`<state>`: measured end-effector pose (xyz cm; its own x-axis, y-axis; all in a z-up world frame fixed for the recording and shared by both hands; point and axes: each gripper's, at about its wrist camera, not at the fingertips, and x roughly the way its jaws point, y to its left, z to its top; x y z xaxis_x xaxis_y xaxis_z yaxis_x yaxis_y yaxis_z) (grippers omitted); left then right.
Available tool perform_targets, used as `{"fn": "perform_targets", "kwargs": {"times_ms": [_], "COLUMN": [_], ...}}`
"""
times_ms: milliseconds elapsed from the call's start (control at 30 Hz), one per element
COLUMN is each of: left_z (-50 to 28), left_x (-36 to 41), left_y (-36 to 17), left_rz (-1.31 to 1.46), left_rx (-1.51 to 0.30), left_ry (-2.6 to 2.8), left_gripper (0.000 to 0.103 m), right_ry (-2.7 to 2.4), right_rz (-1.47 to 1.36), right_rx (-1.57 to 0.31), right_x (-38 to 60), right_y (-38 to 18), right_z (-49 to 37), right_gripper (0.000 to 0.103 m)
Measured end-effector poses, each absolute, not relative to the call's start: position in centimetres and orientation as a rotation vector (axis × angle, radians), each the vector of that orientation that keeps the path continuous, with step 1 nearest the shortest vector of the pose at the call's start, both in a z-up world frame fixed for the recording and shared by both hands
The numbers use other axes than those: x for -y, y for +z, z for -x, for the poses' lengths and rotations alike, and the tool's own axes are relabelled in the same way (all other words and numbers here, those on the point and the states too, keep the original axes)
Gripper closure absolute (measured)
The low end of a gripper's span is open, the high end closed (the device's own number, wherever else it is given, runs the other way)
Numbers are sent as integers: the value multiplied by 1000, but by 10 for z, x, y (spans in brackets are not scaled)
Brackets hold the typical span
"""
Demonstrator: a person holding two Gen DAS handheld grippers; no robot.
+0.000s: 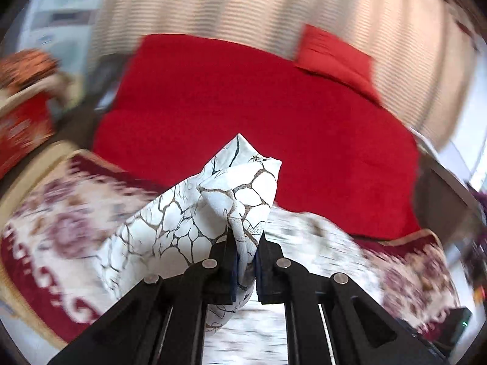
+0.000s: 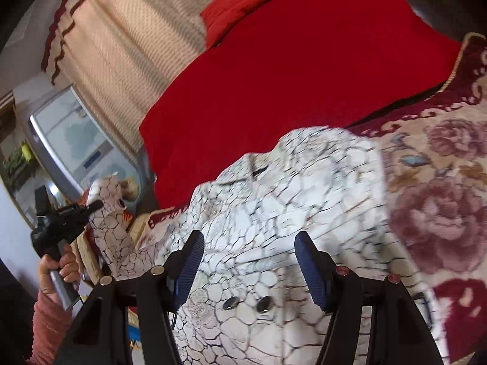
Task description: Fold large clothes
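A white garment (image 2: 274, 206) with a dark crackle pattern lies spread on a floral cover, its collar toward the red blanket and two metal buttons (image 2: 231, 304) near me. My left gripper (image 1: 246, 240) is shut on a bunched corner of the garment (image 1: 237, 188), which rises in a peak above the fingers. In the right wrist view that left gripper (image 2: 70, 216) is at the far left, held up by a hand (image 2: 61, 267), with fabric hanging from it. My right gripper (image 2: 249, 240) hovers open over the garment's middle, with nothing pinched between its blue pads (image 2: 190, 261).
The floral maroon and cream cover (image 2: 441, 200) lies under the garment. A red blanket (image 1: 243, 97) covers the bed beyond it, with a red pillow (image 1: 334, 51) at its far end. A cream curtain (image 2: 121, 45) hangs behind. Boxes and clutter (image 1: 24, 115) stand at the left.
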<state>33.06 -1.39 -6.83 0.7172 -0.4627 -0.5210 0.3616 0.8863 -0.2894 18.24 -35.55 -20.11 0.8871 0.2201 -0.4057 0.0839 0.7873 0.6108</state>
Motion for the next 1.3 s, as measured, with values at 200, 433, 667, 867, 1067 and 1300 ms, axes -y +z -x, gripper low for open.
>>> {"fn": "perform_targets", "kwargs": {"times_ms": [200,433,667,867,1067,1300], "left_z": [-305,-293,-330,-362,-370,-366], "left_x": [132,148,85,28,21,41], "left_y": [-63,-61,-94,-173,-226,-201], "left_rz": [92,114,104,24,-76,-116], "left_rx": [-689,-686,-755,-905,-1004,-902], "left_ry": [-700,-779,-516,-270,-214,-268], "left_gripper": [87,33,32,32,32,32], "right_ry": [11,-33,-4,36,14,21], "right_rz": [-733,-787,-802,-733,-623,-407], "right_rx": [-429,-422,-464,-586,-808,-618], "right_x": [399,429,427,408,381,355], "right_y": [-202,-205,-206,-208,-242,-191], "right_z": [-160,-146,-168,-239,-311,-297], "right_gripper": [37,31,29,26,63,86]}}
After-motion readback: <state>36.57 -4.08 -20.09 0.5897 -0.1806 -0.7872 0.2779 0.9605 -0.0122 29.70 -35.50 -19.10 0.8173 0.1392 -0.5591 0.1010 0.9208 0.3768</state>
